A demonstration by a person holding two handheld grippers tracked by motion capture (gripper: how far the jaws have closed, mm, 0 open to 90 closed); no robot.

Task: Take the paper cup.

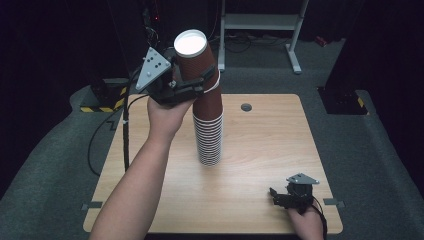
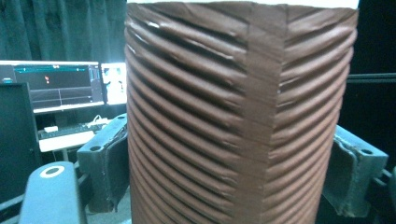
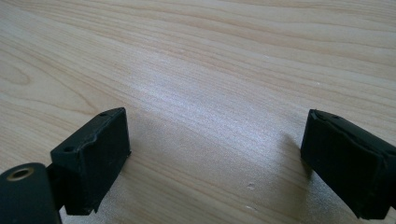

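While my left gripper clamps the top brown ribbed paper cup, tilted above the stack mid-table, separation looks half-done; my right gripper rests open, empty

Between the black fingers stands a brown, diagonally ribbed cup with a white inside; below it the stack shows white rims. The table is pale wood grain.

I work in a lab or recording studio. Dark curtains hang around, at ten o'clock computer monitors glow on a desk, and grey carpet lies under my wooden table.
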